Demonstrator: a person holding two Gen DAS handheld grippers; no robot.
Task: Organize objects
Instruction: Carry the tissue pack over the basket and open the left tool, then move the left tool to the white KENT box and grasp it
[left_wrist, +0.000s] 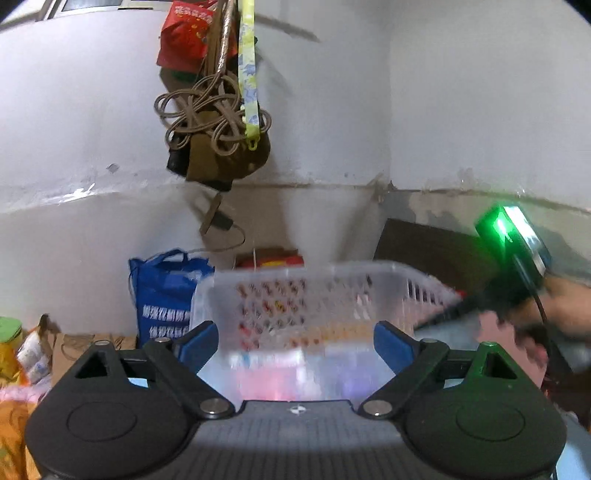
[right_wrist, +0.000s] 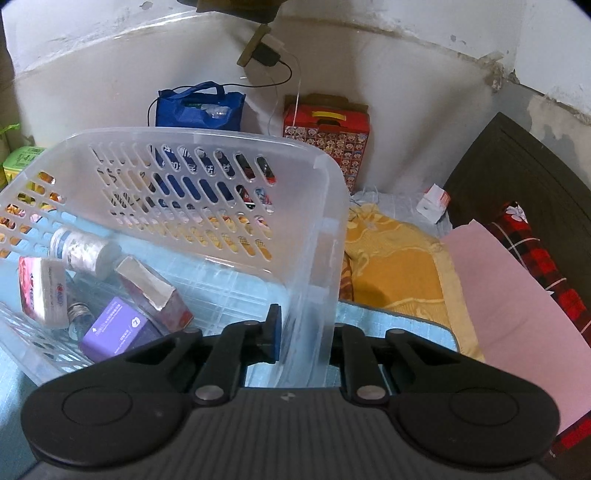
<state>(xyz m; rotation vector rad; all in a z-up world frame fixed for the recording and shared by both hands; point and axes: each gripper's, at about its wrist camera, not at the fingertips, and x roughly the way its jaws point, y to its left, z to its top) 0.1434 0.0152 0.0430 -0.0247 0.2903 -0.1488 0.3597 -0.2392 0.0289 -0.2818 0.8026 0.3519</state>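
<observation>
A: Through the left camera, the left gripper (left_wrist: 295, 341) is spread wide and empty, with the clear basket (left_wrist: 314, 295) just beyond it, blurred.

B: Through the right one, the right gripper (right_wrist: 306, 332) pinches the basket's near right wall (right_wrist: 314, 258). One-sided hold: it could tip, sliding the purple box (right_wrist: 114, 330) and bottle (right_wrist: 85, 251).

The left gripper (left_wrist: 295, 347) has its jaws spread wide, empty, facing a blurred clear plastic basket (left_wrist: 314, 295); a blue bag (left_wrist: 162, 291) stands behind.
</observation>
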